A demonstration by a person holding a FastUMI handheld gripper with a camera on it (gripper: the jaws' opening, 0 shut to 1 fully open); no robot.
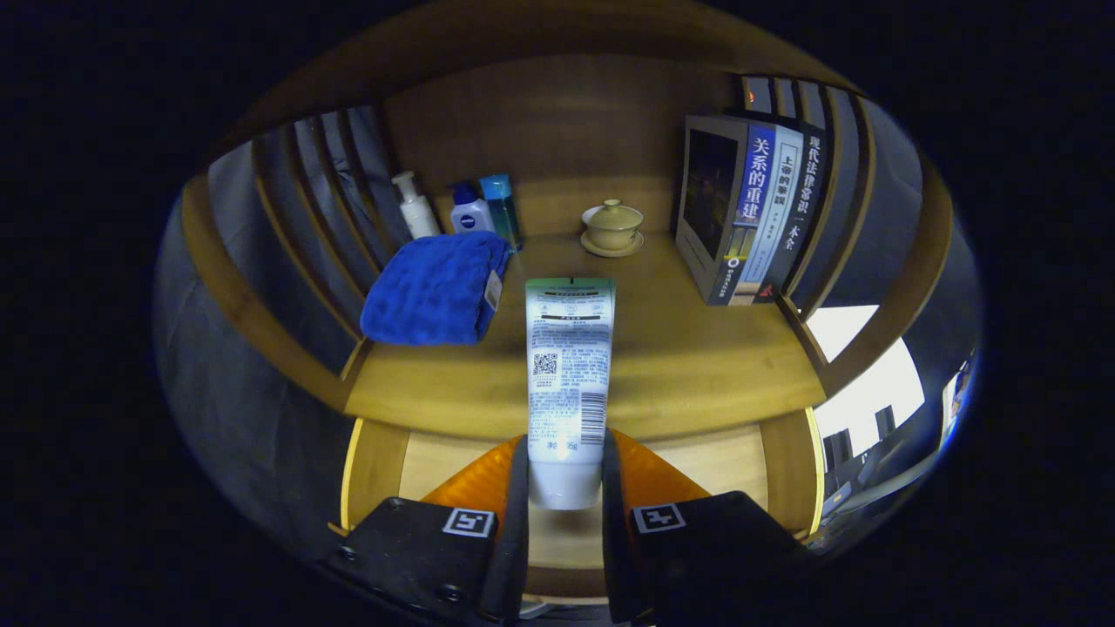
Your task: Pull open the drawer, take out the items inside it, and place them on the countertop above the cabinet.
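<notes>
The tool (pixel 564 488) is closed on a white tube (pixel 568 374), both fingers pressing its cap end from either side, the gap between them no wider than the tube itself. The tube's long axis runs straight ahead along the fingers: cap nearest the camera, flat crimped end pointing away, printed back side up. Below the fingers lies the open drawer (pixel 732 461), its pale floor showing. The tube's far half reaches over the front edge of the worktop (pixel 697 366). Further on, left of the tube, sits a folded blue towel (pixel 435 287). Behind that stand three bottles (pixel 470 209) against the back wall. A lidded cup (pixel 612 226) on its saucer sits at centre rear, and books (pixel 753 213) stand upright on the right.
</notes>
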